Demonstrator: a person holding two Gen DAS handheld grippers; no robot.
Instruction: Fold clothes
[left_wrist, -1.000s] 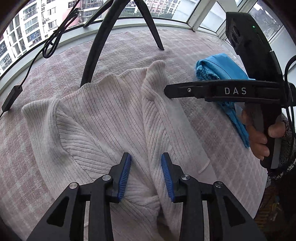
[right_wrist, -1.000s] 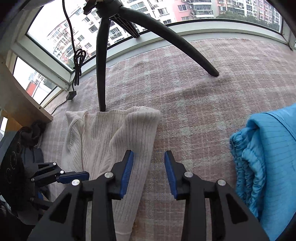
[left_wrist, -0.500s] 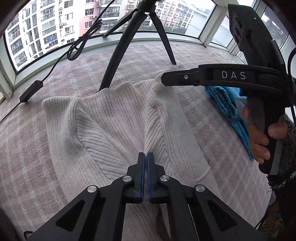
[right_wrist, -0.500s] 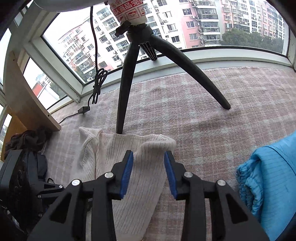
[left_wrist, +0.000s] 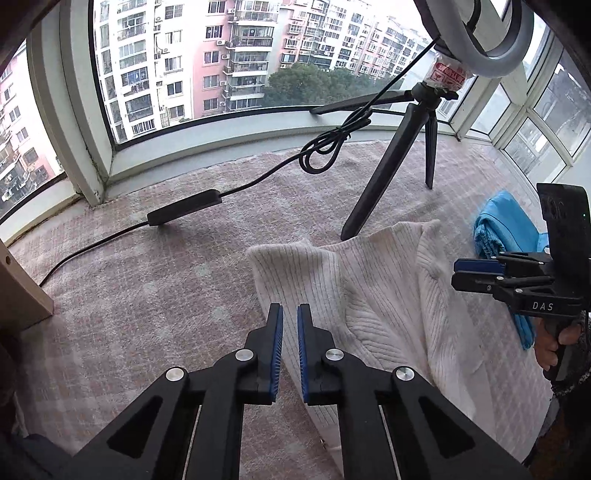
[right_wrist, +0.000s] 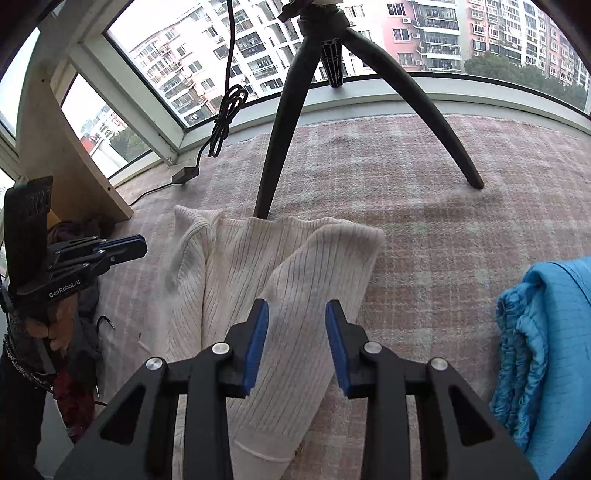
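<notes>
Since a second ago, the left gripper (left_wrist: 290, 345) has shut and swung off the middle of the sweater (left_wrist: 373, 295) toward its edge; at lower centre of its own view its blue pads now stand a narrow slit apart with no cloth pinched between them, the knit's near edge passing just under the right-hand pad. In the right wrist view the right gripper (right_wrist: 297, 345) sits at lower centre, partly open and closing slightly, its pads hanging over the folded-in sleeve (right_wrist: 325, 280) without pinching it, as far as the frame shows. Beyond both, the cream ribbed sweater lies flat on the pink checked blanket (left_wrist: 147, 295), both sides folded toward the middle so it forms a long narrow strip, its far edge touching the foot of a black tripod (right_wrist: 273, 147). A blue garment (right_wrist: 546, 332) lies well apart at the right edge of that view, and a cable (left_wrist: 184, 210) runs across the blanket at upper left of the left view. The likely next step is the crosswise fold: each gripper should take one near corner, catching all layers so the tucked sleeves do not slip out, then lift together and carry the edge toward the far end, stopping short of the tripod leg.
</notes>
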